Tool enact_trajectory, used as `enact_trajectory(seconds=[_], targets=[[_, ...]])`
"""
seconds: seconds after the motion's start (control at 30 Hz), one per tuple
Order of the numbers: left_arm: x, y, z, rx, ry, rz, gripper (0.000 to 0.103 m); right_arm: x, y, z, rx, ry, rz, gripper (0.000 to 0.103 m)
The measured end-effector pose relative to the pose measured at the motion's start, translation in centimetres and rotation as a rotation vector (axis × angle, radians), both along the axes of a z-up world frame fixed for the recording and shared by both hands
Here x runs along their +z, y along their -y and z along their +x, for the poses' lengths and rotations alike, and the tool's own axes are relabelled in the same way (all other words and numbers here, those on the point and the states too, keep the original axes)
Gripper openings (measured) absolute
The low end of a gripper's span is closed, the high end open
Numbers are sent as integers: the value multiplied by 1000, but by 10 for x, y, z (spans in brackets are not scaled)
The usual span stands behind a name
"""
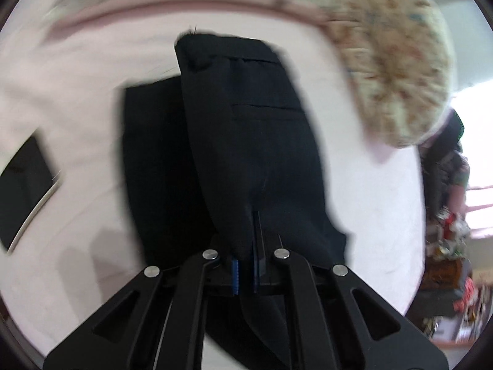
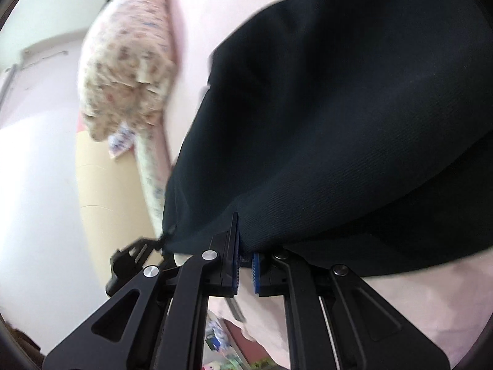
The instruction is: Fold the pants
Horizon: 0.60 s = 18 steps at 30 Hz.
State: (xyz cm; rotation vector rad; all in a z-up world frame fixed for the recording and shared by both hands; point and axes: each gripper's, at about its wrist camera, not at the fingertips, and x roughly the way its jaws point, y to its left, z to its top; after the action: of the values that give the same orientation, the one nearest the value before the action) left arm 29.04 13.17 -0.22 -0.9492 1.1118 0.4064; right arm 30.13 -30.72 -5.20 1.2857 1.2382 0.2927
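The black pants (image 1: 246,129) lie partly on a pale pink bed sheet (image 1: 71,98). My left gripper (image 1: 246,240) is shut on an edge of the pants and lifts a long fold with a back pocket showing; a second layer lies flat to the left. In the right wrist view the black pants (image 2: 354,117) fill the upper right. My right gripper (image 2: 245,246) is shut on their lower edge, fabric pinched between the blue pads (image 2: 255,273).
A floral pillow (image 1: 394,71) sits at the far right of the bed and also shows in the right wrist view (image 2: 129,61). A dark flat rectangular object (image 1: 24,185) lies on the sheet at left. Cluttered shelves (image 1: 450,246) stand beyond the bed's right edge.
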Motion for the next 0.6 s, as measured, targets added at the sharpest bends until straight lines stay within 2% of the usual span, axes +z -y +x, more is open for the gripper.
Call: enact_trajectory(seconds=[0.07, 0.23, 0.33, 0.37, 0.4, 0.47, 0.5, 0.53, 0.57, 0.6], targets=[[-15, -7, -21, 45, -38, -24, 6, 1, -1, -1, -6, -4, -6, 6], [-1, 2, -25, 9, 23, 35, 6, 9, -12, 3, 29, 19, -75, 6], [-19, 4, -19, -43, -43, 77, 10, -12, -21, 3, 83, -50, -135, 7], [-30, 2, -18, -48, -75, 75, 13, -17, -29, 1, 98, -76, -142, 7], [-36, -1, -20, -44, -93, 74, 24, -20, -30, 0, 103, -96, -139, 9], [-46, -5, -21, -34, -111, 61, 27, -17, -28, -3, 105, -107, -117, 15], [-48, -5, -21, -35, -105, 56, 27, -12, -23, -8, 103, -104, -117, 23], [-47, -5, -23, -42, -97, 52, 29, -8, -20, -12, 100, -99, -117, 38], [-44, -4, -24, -58, -92, 57, 36, -3, -15, -19, 89, -94, -117, 46], [-39, -3, -26, -72, -82, 62, 51, 3, -4, -27, 71, -85, -119, 50]])
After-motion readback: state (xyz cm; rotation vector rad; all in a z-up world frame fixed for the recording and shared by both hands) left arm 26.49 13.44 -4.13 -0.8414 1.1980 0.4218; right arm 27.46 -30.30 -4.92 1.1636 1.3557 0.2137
